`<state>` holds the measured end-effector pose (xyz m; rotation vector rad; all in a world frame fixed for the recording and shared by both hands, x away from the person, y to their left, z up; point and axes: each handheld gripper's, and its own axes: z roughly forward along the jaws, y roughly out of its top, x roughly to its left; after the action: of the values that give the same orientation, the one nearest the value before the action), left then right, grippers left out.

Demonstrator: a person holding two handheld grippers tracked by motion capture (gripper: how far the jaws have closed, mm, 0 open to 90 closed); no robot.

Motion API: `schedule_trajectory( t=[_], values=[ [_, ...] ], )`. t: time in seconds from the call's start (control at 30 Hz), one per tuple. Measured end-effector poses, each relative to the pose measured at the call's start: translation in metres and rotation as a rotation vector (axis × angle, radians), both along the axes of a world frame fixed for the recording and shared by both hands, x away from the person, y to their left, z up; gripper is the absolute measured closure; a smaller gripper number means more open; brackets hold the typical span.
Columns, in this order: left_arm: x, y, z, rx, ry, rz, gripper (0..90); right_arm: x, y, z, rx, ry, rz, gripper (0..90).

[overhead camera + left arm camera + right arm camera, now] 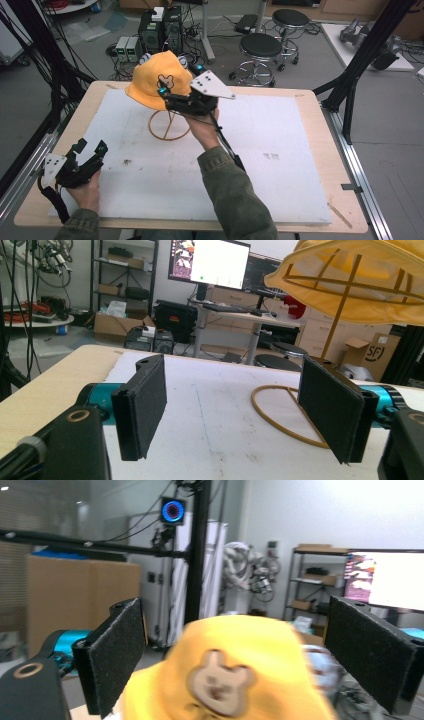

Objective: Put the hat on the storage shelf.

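1. A yellow hat (157, 80) sits on top of a thin wire stand (169, 126). The stand is on the white mat (280, 165) that covers the wooden tabletop (90, 100), toward the far side and a bit left of the middle.
2. The hat has a small bear patch (166, 81) on the side that faces the person.
3. The right tongs (167, 96) are up in the air, just beside the hat's brim, on the person's side of it.
4. In the right gripper view the two black pads (112, 655) are wide apart. The hat (235, 670) is low between them and a little farther off, and the pads do not press on it. The bear patch (220, 680) faces this camera. The picture is a bit blurry.
5. The left tongs (92, 147) are low, near the left front corner of the mat, well apart from the hat.
6. In the left gripper view its pads (145, 400) are also wide apart, with nothing between them but the bare mat (215, 425).
7. That view looks up under the hat (360, 305), so you can see the wire frame inside it and the round ring of the stand (280, 412) lying flat on the mat.
8. Each gripper is held in a hand, and a green sleeve (235, 195) covers the right arm.
9. Behind the tabletop, two black stools (260, 50) stand on the floor.
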<state>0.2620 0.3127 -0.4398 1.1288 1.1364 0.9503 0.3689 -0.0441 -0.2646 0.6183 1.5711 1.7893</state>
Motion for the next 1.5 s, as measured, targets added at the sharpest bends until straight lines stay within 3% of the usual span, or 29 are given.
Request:
schedule_trajectory(
  t=[0.03, 0.17, 0.2, 0.23, 0.4, 0.6, 0.77, 0.9, 1.17, 1.5],
  values=[
    [0.000, 0.000, 0.000, 0.003, 0.001, -0.001, 27.9, 0.000, 0.000, 0.000, 0.000, 0.000, 0.000, 9.5],
    [0.000, -0.004, 0.000, 0.016, 0.002, -0.005, 27.8, -0.008, -0.039, 0.003, 0.031, -0.013, -0.052, 9.4],
    [0.000, -0.004, 0.000, 0.016, 0.002, -0.005, 27.8, -0.008, -0.039, 0.003, 0.031, -0.013, -0.052, 9.4],
    [0.000, -0.004, 0.001, 0.017, 0.003, -0.005, 27.8, -0.011, -0.053, 0.002, 0.043, -0.013, -0.068, 9.4],
    [-0.001, -0.008, 0.001, 0.028, 0.000, -0.008, 27.8, -0.015, -0.080, -0.002, 0.066, -0.010, -0.103, 9.4],
    [-0.001, -0.009, 0.000, 0.030, 0.004, -0.014, 27.8, -0.018, -0.099, -0.003, 0.092, -0.002, -0.124, 9.5],
    [-0.001, -0.008, 0.000, 0.029, 0.005, -0.013, 27.9, -0.021, -0.120, -0.008, 0.064, 0.011, -0.161, 9.5],
    [-0.001, -0.008, 0.000, 0.029, 0.005, -0.011, 27.8, -0.024, -0.132, -0.010, 0.070, 0.014, -0.175, 9.5],
    [-0.001, -0.007, 0.000, 0.025, 0.006, -0.007, 27.8, -0.033, -0.164, -0.031, 0.065, 0.056, -0.239, 9.5],
    [0.001, -0.009, -0.002, 0.018, 0.017, -0.017, 27.8, -0.048, -0.185, -0.051, 0.056, 0.080, -0.295, 9.5]
  ],
)
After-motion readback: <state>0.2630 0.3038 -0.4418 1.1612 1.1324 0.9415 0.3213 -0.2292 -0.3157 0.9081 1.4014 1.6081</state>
